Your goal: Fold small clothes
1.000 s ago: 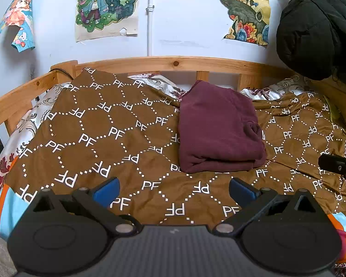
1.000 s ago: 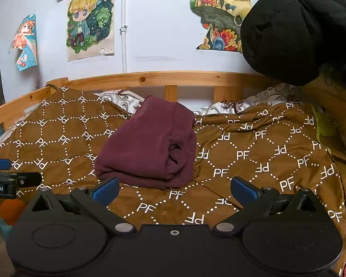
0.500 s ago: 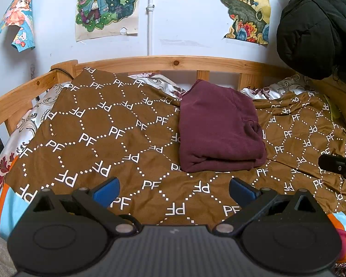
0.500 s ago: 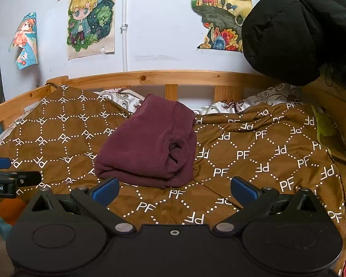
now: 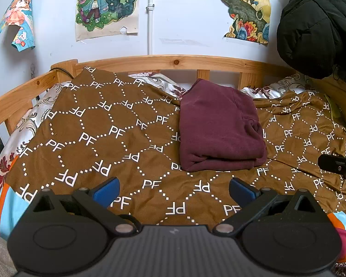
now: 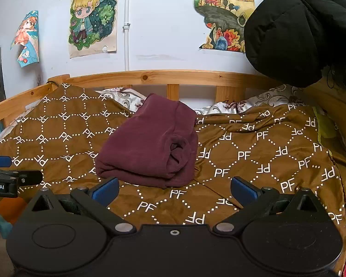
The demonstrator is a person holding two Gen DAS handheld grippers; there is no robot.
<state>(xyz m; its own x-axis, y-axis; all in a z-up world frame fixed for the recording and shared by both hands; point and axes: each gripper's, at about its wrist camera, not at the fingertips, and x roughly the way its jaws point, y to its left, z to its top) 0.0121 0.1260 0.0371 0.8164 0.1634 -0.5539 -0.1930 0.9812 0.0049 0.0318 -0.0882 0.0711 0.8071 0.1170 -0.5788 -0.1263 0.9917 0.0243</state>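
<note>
Maroon garment (image 5: 219, 124), folded, lying on brown patterned bedspread (image 5: 108, 138) of wooden-railed bed (image 5: 173, 61); left claw (image 5: 173, 188) and right claw (image 6: 174, 188) both wide, holding nothing

Folded maroon garment (image 5: 219, 127) lies on the brown blanket (image 5: 99, 133), beyond the empty, spread left claw (image 5: 174, 190).

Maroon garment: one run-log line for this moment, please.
maroon garment: folded, on brown blanket | left gripper: open, empty | right gripper: open, empty
</note>
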